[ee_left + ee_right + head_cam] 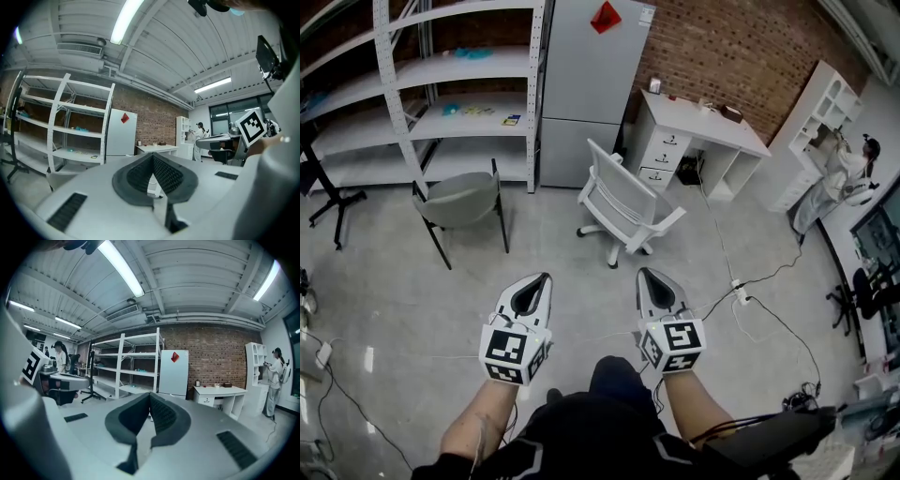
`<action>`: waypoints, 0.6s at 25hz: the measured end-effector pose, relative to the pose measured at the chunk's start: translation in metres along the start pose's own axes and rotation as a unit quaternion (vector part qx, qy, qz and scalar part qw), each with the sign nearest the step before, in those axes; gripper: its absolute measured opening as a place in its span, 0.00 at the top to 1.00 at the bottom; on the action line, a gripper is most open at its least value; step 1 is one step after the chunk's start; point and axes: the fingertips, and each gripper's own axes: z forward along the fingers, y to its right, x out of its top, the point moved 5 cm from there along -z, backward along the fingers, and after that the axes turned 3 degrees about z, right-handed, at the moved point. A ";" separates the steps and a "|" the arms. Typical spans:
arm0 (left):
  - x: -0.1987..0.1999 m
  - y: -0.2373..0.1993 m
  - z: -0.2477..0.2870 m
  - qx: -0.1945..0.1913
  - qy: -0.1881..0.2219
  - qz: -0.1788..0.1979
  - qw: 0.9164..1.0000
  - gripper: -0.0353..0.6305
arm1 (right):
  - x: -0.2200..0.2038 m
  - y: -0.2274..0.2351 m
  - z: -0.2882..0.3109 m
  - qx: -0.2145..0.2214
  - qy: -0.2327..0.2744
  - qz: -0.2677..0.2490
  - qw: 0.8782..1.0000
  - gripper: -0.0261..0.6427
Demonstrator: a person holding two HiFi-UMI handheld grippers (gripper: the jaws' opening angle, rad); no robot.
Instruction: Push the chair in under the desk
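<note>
Floor [572, 272]: a bare grey stretch runs up to the white office chair [623, 211], passable. The chair stands apart from the white desk [703, 127], with open floor between them. Desk knee space: a dark object [689, 171] sits beside the drawer unit [661, 155]. Right side of floor: cable [717, 234] and power strip [738, 292] lie across it. Left side: grey chair [464, 199] in front of the shelving rack [412, 103]. Rear edge: tall white cabinet [586, 80] just beside the desk.
</note>
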 end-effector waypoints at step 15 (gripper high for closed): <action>-0.010 -0.016 0.055 0.015 -0.023 0.004 1.000 0.94 | -0.013 0.033 0.065 0.027 0.001 0.023 0.999 0.95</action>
